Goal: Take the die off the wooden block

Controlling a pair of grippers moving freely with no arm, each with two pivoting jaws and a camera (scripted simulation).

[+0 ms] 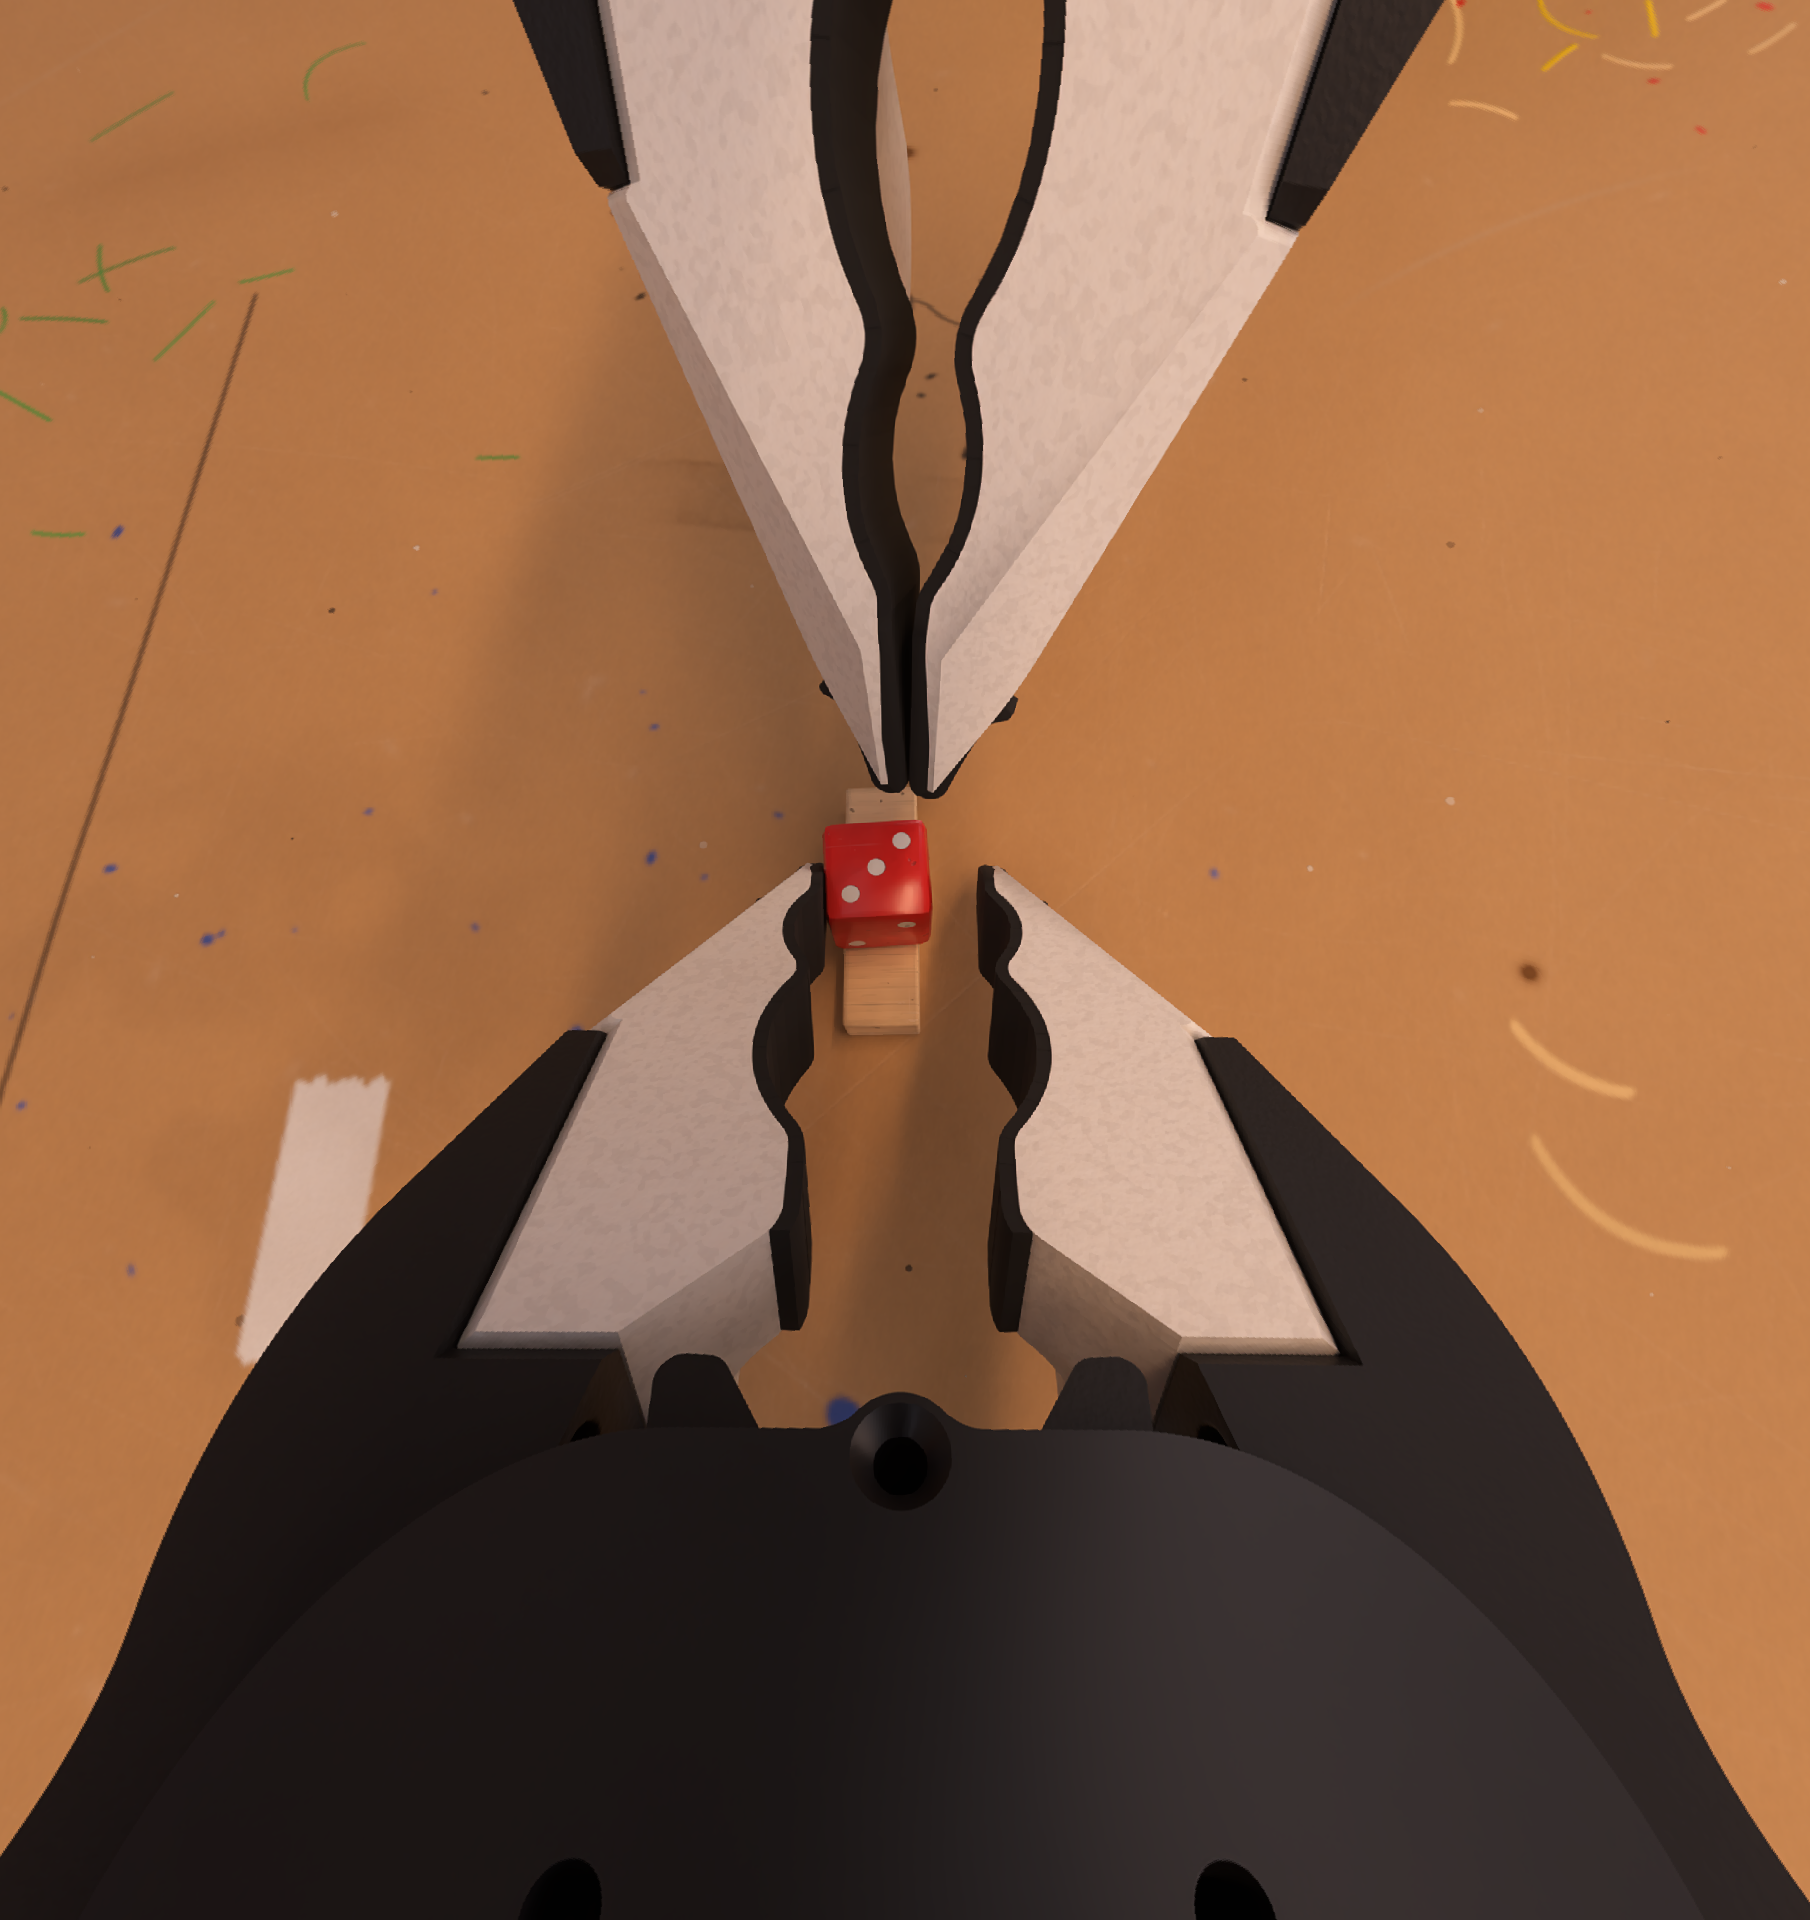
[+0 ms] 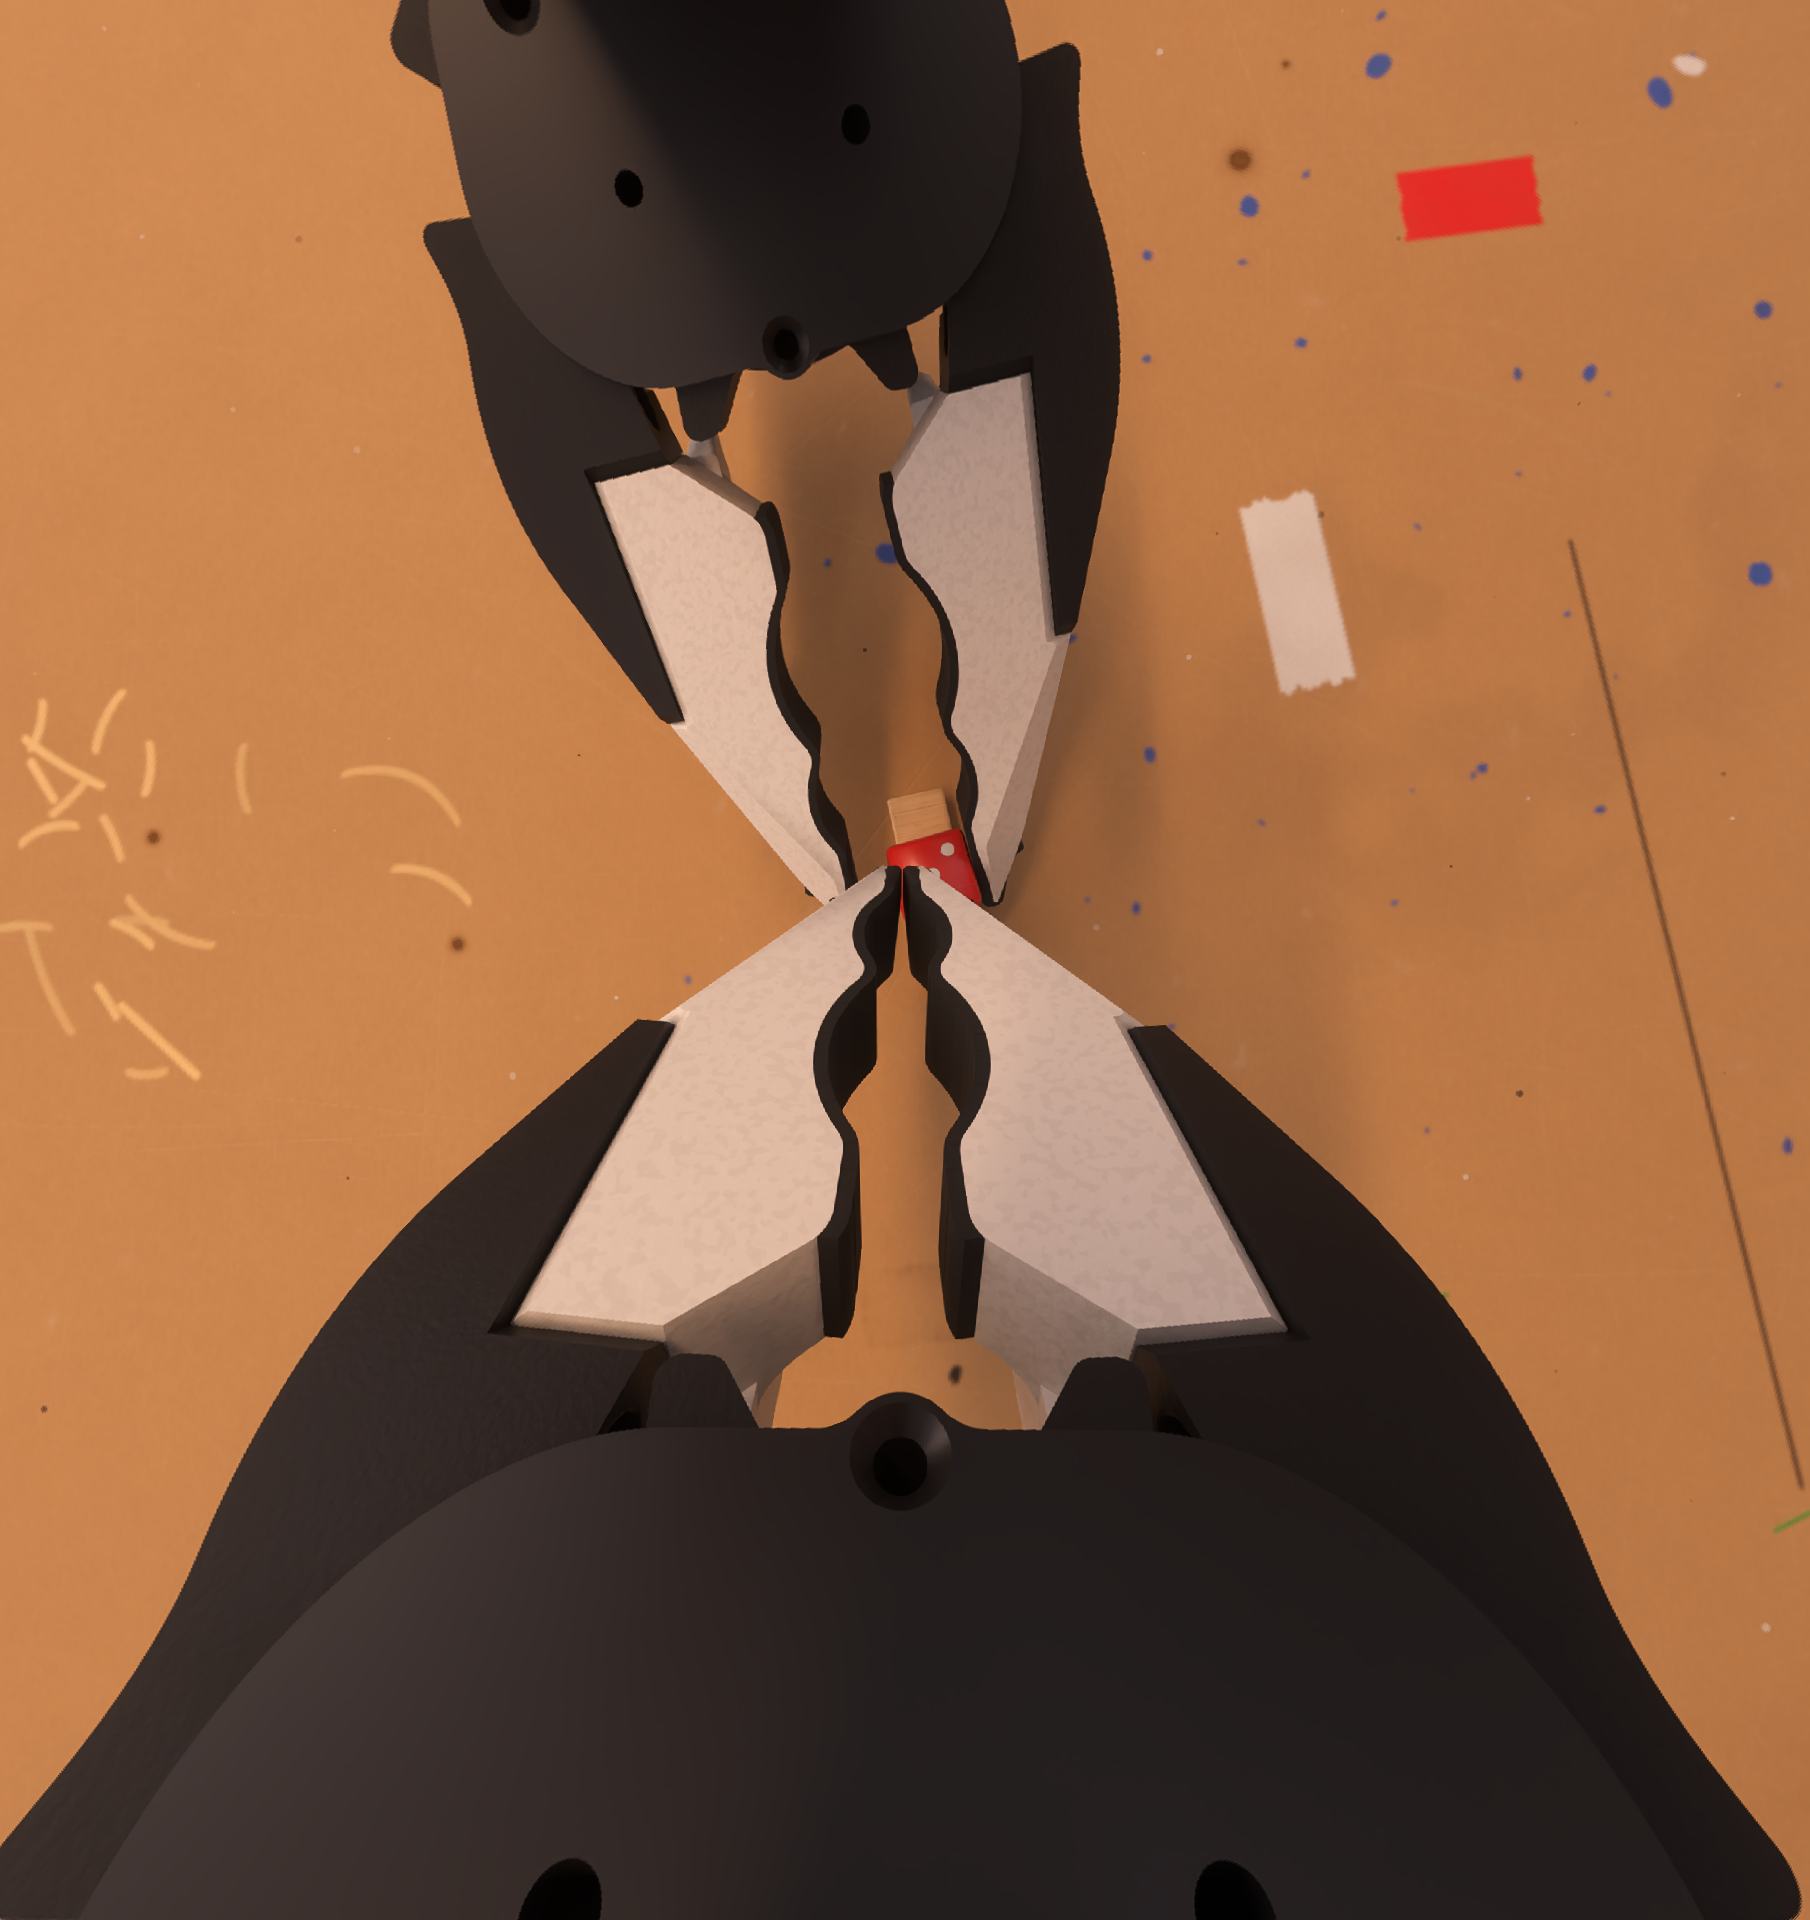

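Red, white-spotted, the small plastic die (image 1: 876,881) sits on top of a narrow pale wooden block (image 1: 881,992) that lies flat on the orange-brown desk (image 1: 1400,727), with bare wood showing on either side of it. The left gripper (image 1: 896,878) has its jaws released, spread to either side of the die: its left fingertip (image 1: 805,904) lies touching or just beside the die's flank, while the other fingertip stands apart, so the die is off-centre in the gap. The right gripper (image 1: 906,784), coming from the opposite side, has its jaws clenched, tips together, seemingly on nothing; in the left wrist view those tips meet at the block's far end, perhaps pressing it down, though contact cannot be confirmed. The step in hand appears to be the grasp of the die. Done well, it calls for shifting the left gripper sideways to centre the die, closing on its two flat faces above the wood, then lifting straight up while the block stays steadied.
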